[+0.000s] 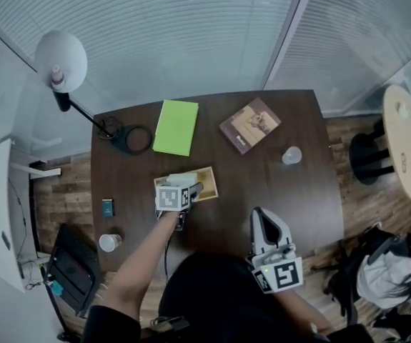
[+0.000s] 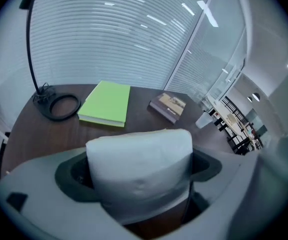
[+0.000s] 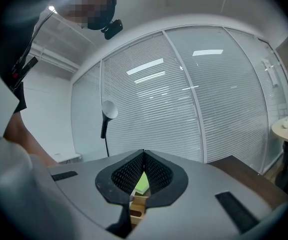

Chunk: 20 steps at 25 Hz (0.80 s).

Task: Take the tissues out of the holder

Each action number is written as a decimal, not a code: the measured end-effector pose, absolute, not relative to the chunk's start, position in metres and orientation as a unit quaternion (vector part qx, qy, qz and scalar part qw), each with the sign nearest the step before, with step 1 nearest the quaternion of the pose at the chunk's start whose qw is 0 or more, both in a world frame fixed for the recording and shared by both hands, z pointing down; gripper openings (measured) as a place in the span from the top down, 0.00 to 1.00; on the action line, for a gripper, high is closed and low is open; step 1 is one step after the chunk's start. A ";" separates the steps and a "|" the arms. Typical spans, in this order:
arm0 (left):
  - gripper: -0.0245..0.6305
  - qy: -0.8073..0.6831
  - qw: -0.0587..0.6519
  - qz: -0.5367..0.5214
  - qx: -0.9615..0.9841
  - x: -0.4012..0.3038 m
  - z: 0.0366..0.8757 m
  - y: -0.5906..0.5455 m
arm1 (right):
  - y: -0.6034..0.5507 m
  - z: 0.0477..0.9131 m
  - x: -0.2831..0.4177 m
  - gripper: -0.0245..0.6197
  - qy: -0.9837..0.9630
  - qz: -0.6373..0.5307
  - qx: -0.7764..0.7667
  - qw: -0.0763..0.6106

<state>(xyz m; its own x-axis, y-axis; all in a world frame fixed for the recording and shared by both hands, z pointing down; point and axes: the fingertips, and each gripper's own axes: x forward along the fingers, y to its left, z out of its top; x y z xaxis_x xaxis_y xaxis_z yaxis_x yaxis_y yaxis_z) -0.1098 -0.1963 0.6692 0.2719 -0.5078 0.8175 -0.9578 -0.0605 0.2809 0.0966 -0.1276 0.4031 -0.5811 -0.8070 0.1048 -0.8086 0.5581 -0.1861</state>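
White tissues [image 2: 139, 159] fill left gripper [image 1: 184, 187] jaws; holder [image 1: 209, 184] half hidden.

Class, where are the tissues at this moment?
Left gripper view: the tissues are clamped in the left tool, over the wooden holder at mid-table, near the green book.

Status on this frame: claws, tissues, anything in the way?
Left claw shut on tissues, at the holder. Right claw shut, empty. Nothing in the way.

The left tool [image 1: 193, 190] reaches forward, jaws clamped on tissues [image 2: 139, 164]; right tool [image 1: 261, 216] held back, jaws together
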 end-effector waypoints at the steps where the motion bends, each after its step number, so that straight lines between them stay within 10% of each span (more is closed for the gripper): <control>1: 0.18 -0.542 0.409 0.264 0.685 -0.107 0.660 -0.196 | -0.127 0.402 0.096 0.95 -0.884 0.107 0.455 0.004; 20: 0.18 -0.618 0.344 0.096 0.700 -0.078 0.546 -0.119 | -0.097 0.376 0.083 0.95 -0.926 0.060 0.372 0.002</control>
